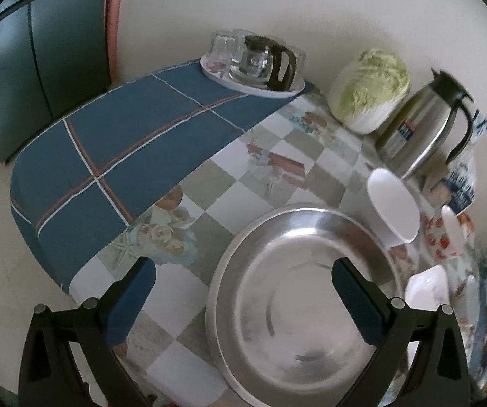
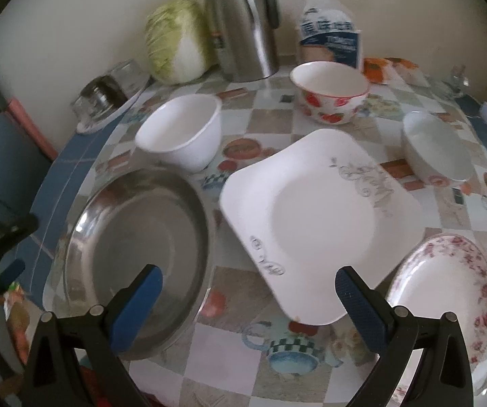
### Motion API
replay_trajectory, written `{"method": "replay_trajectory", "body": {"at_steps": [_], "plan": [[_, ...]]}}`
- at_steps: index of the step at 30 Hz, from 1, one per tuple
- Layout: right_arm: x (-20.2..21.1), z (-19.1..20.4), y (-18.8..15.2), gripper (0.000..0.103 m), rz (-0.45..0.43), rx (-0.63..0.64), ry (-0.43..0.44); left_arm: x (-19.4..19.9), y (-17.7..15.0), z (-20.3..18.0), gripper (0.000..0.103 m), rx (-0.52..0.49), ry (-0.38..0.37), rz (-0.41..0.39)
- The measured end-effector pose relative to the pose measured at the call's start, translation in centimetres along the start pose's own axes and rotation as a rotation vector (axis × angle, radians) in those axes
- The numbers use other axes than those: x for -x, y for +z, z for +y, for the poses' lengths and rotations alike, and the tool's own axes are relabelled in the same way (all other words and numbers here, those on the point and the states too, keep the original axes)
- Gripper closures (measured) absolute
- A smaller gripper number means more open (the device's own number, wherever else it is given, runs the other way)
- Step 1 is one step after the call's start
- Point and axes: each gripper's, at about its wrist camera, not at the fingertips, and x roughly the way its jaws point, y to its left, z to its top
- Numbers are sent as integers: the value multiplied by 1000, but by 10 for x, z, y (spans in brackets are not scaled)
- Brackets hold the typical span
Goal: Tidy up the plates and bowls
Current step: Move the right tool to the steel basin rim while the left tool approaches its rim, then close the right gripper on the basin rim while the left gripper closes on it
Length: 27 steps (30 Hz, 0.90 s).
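The left gripper [image 1: 243,291] hangs with fingers apart over the steel basin [image 1: 297,302] at lower centre. The right gripper [image 2: 248,300] is likewise spread, above the square plate [image 2: 314,224] in mid-frame, with a white bowl [image 2: 180,135] upper left.

Home kitchen: cabbage [image 2: 179,40], thermos [image 2: 243,23], patterned tablecloth [image 2: 277,115].

Along the wall at upper frame — cabbage [image 2: 175,40], steel thermos jug [image 2: 243,23], plastic bag [image 2: 330,34]; upper left — tray [image 1: 223,79] of glasses [image 1: 221,47] and glass pot [image 1: 263,64].
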Motion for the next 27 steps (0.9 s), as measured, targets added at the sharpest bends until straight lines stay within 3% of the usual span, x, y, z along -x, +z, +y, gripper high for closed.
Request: {"method": "replay_trajectory", "body": {"at_steps": [5,7,12,14,16,23,27], "plan": [[-6,6,-4,12,1,33,43,-28,-3,9,0,-8,33,86],[-10,6,-6,30,18,25,63,-35,-4,14,0,5,22,98],[-23,4,-9,54,63,10,98,-41,-3,25,0,28,15,76],[-27,2,-9,58,79,-8,124,-46,-3,28,0,29,-8,96],[-32,0,-9,69,89,-18,132,-52,-1,29,0,32,-22,119],[-43,0,-8,82,119,-38,150,-61,-1,24,1,-39,5,141],[-47,-2,-6,83,122,-48,156,-65,-1,24,22,-71,16,155]]}}
